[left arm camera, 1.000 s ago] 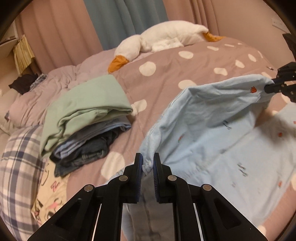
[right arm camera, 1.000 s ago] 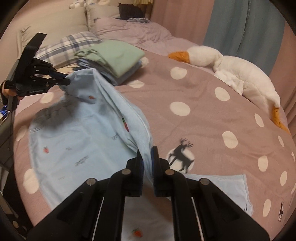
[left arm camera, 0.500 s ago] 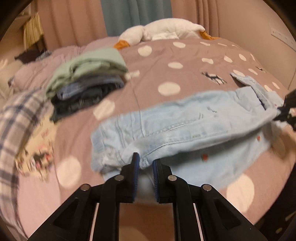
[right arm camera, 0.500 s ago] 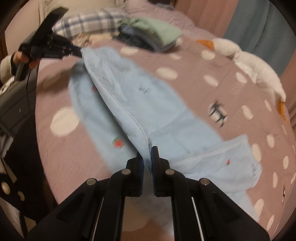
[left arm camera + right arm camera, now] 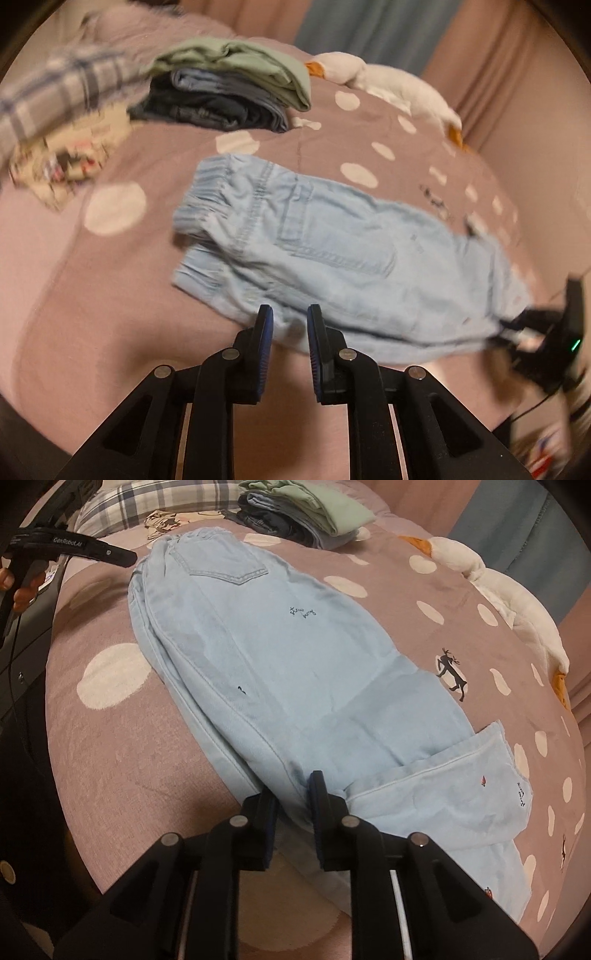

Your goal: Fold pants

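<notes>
Right wrist view: light blue pants (image 5: pixel 280 672) lie folded lengthwise on the dotted bedspread (image 5: pixel 147 760), near its front edge. Right gripper (image 5: pixel 291 794) straddles the leg end, jaws just parted, fabric loose between them. Left gripper (image 5: pixel 290 325), likewise just opened, stands at the waistband end.

"genrobot.ai" on the left tongs (image 5: pixel 125 558)

You have one pair of light-blue pants (image 5: pixel 280 672) laid out, two grippers, left (image 5: pixel 290 325) and right (image 5: pixel 293 794), one stack of folded clothes (image 5: pixel 306 513), one goose plush (image 5: pixel 509 590), one plaid pillow (image 5: pixel 147 502), one spotted bedcover (image 5: pixel 140 768)
</notes>
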`<state>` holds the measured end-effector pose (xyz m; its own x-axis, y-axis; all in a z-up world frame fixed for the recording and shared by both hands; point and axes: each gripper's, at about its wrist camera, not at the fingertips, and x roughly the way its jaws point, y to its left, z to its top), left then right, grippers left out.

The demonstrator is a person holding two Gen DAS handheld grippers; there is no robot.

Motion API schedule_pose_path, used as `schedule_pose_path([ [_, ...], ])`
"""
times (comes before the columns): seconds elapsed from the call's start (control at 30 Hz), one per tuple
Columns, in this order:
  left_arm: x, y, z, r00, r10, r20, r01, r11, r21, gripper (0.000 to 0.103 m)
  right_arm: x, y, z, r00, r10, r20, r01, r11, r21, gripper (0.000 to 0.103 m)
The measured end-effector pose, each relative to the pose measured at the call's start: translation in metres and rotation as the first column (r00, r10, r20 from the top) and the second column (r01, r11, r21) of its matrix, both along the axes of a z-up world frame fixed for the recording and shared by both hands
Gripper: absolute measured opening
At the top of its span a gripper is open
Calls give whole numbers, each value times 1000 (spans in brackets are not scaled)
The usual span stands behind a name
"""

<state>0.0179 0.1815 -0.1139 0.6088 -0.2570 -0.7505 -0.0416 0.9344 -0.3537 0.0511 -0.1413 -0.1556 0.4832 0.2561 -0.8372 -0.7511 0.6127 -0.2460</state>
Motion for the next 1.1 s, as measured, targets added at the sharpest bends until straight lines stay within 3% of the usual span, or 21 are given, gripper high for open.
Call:
schedule_pose_path([
  [0.1, 11, -7, -7, 999, 37, -25, -38, 999, -37, 43, -4, 1, -1, 1000, -1, 8, 1, 1000, 1, 22],
  [0.37, 31, -5, -20, 985, 157, -75, -165, 980, -115, 42, 0, 0, -2, 1000, -11, -8, 11, 1000, 29, 21],
  [0.4, 32, -4, -22, 981, 178, -82, -187, 975, -116, 34, 0, 1, -2, 1000, -12, -7, 12, 999, 29, 22],
  [0.5, 30, -1, -22, 974, 213, -78, -221, 968, -117, 24, -2, 3, -2, 1000, -7, 10, 7, 1000, 25, 17],
  [0.6, 23, -1, -15, 975, 217, -50, -221, 970, -96, 22, -5, 2, 3, 1000, 4, 30, -5, 999, 36, 11],
  [0.8, 6, -1, -4, 977, 211, -14, -211, 975, -72, 22, -11, -3, 23, 999, 6, 47, -10, 996, 84, 9],
  [0.97, 0, -7, -13, 978, 203, -42, -202, 979, 7, 22, -17, 1, 4, 1000, 21, 2, -21, 998, 57, 10],
  [1.1, 0, -14, -11, 983, 176, -50, -172, 983, 66, 22, -13, 1, -6, 1000, 3, -18, -2, 999, 45, 18],
])
